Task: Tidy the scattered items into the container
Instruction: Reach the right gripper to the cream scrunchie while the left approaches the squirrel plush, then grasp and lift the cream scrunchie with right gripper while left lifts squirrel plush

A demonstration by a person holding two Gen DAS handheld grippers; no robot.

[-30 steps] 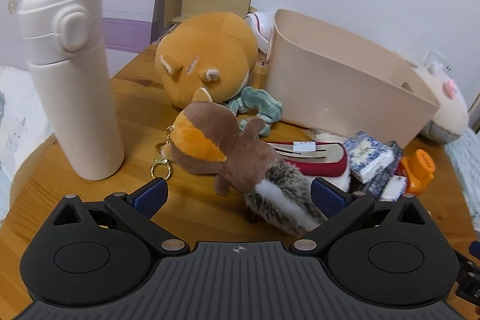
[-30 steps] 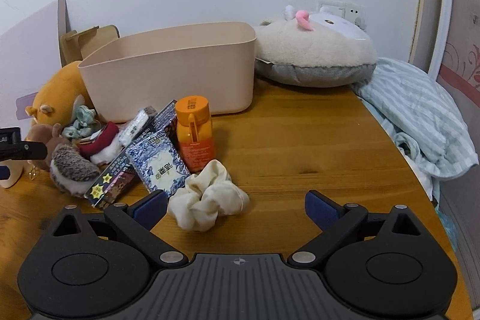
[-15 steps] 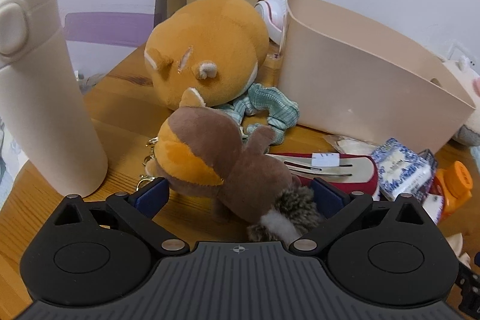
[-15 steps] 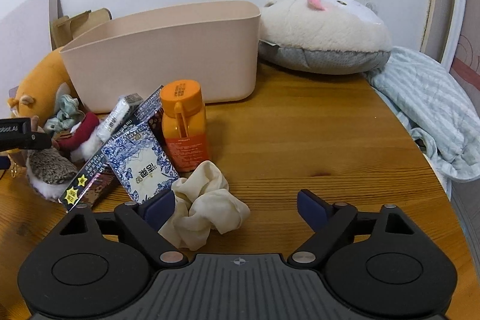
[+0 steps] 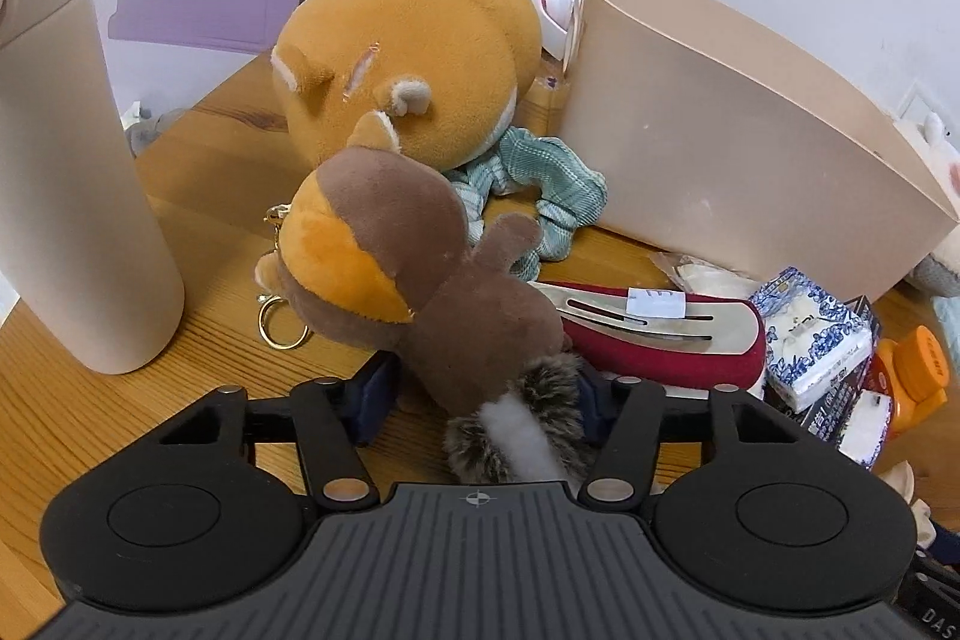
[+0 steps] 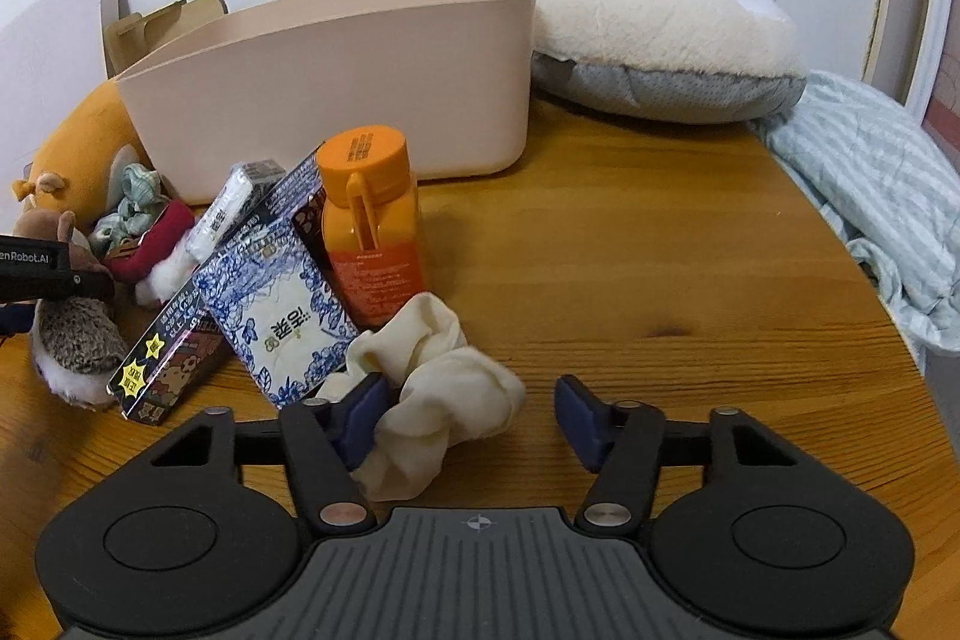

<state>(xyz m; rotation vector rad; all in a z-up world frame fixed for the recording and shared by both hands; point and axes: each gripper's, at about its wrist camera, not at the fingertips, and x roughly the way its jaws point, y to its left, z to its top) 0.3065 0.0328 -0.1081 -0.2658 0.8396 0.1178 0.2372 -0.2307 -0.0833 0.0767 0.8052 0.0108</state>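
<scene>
My left gripper (image 5: 483,394) has closed in around the brown squirrel plush (image 5: 420,280); its blue pads press the body just ahead of the furry tail (image 5: 516,430). The plush lies on the wooden table, left of the beige container (image 5: 738,148). My right gripper (image 6: 474,415) is open around a cream scrunchie (image 6: 444,400); the left pad touches it, the right pad stands apart. The container also shows in the right wrist view (image 6: 336,82) behind an orange bottle (image 6: 372,220), a blue-patterned tissue pack (image 6: 282,322) and a dark snack box (image 6: 174,358).
A tall cream thermos (image 5: 72,160) stands at the left. An orange dog plush (image 5: 408,58) and a green scrunchie (image 5: 540,196) lie behind the squirrel. A red hair clip (image 5: 660,334) lies to its right. A cream slipper plush (image 6: 660,34) and striped bedding (image 6: 888,196) are at right.
My left gripper moved forward over the squirrel plush and its jaws closed onto the body. My right gripper moved forward and down to the cream scrunchie and its jaws narrowed somewhat.
</scene>
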